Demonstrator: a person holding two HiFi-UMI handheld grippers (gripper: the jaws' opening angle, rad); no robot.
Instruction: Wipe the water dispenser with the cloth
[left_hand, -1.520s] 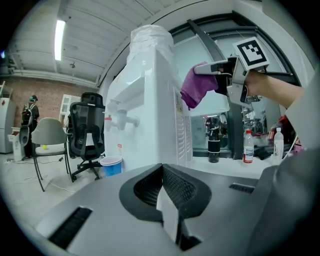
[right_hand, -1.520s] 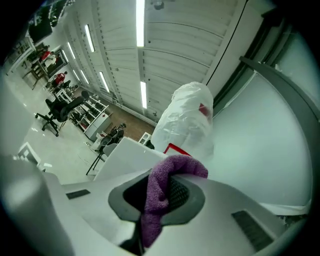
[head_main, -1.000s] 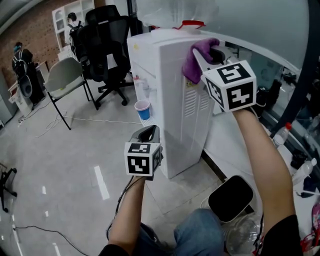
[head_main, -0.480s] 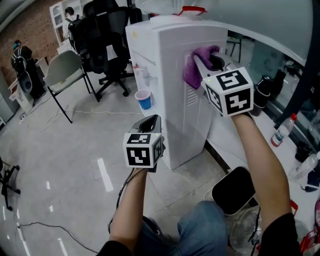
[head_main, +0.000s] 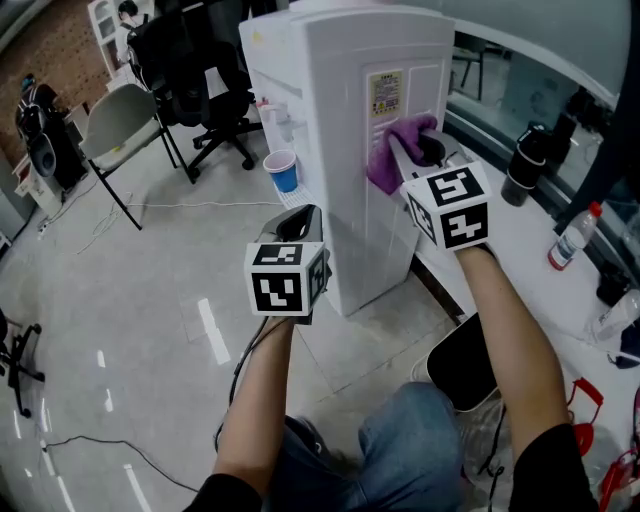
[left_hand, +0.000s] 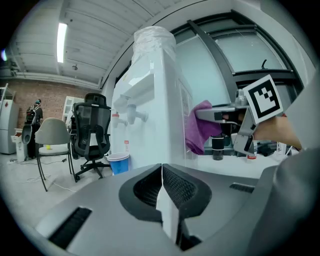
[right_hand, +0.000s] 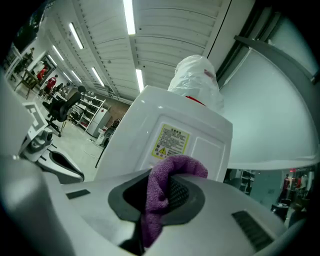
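Looking down from the head view, the right gripper (head_main: 418, 150) reaches to a side panel of the white water dispenser (head_main: 330, 150). The purple cloth (head_main: 392, 160) is bunched at its tip and pressed against the panel, just below a yellow label (head_main: 385, 93). The left gripper (head_main: 298, 222) hangs lower and nearer the person, in front of the dispenser's corner and apart from it. A blue cup (head_main: 283, 172) sits below the taps at the dispenser's front.

The left gripper view shows its two fingers (left_hand: 182, 187) pressed together along one thin seam, with nothing between them. Beyond them stands the dispenser, and the cloth hangs against its side from the other gripper. A black office chair (left_hand: 91, 132) stands off to the left.

The right gripper view shows its fingers (right_hand: 182, 192) pinching the cloth. A fold runs down between the ribbed pads and a loop rises over their tips. The loop lies against the white panel just under the label, and a plastic-wrapped bottle (right_hand: 196, 75) tops the dispenser.
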